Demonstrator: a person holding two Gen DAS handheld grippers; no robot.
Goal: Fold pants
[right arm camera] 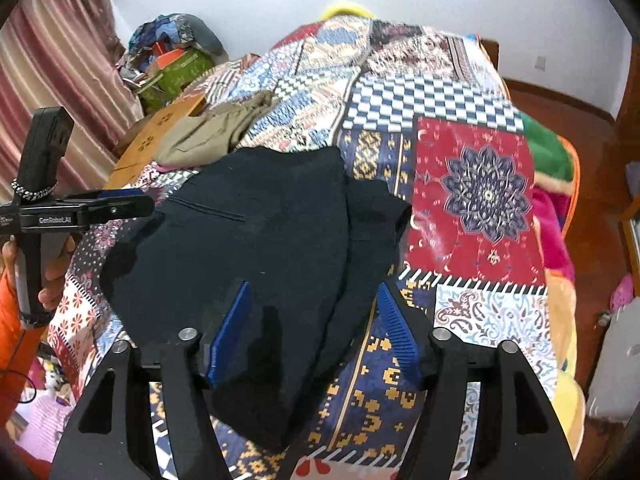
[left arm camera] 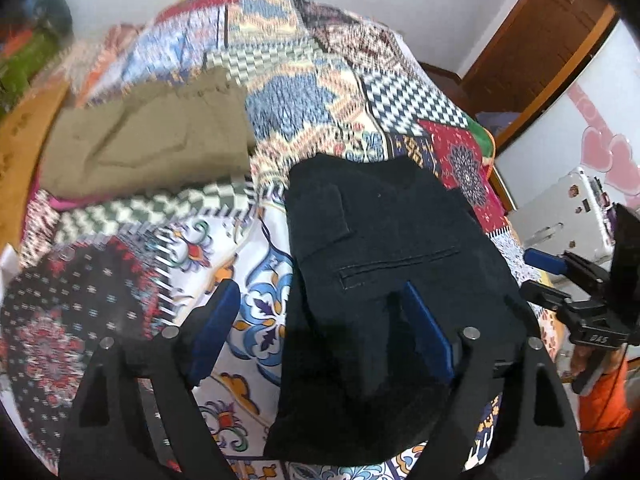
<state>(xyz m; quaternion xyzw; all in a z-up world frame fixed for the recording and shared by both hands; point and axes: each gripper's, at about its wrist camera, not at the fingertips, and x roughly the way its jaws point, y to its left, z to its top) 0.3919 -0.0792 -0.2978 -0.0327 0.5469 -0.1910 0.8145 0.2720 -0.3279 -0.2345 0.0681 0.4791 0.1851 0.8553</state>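
Note:
Dark navy pants (left arm camera: 384, 248) lie folded on a patchwork quilt (left arm camera: 304, 120), back pocket facing up; they also show in the right wrist view (right arm camera: 248, 248). My left gripper (left arm camera: 320, 300) is open above the pants' near left edge, with nothing between its blue pads. My right gripper (right arm camera: 316, 300) is open above the pants' near right edge, also empty. The right gripper shows at the far right of the left wrist view (left arm camera: 560, 276). The left gripper shows at the left of the right wrist view (right arm camera: 120, 204).
Folded khaki pants (left arm camera: 148, 144) lie at the quilt's far left, also in the right wrist view (right arm camera: 212, 128). A cardboard box (right arm camera: 156, 136) and green box (right arm camera: 180, 72) sit beyond them. A white appliance (left arm camera: 560, 216) stands right of the bed.

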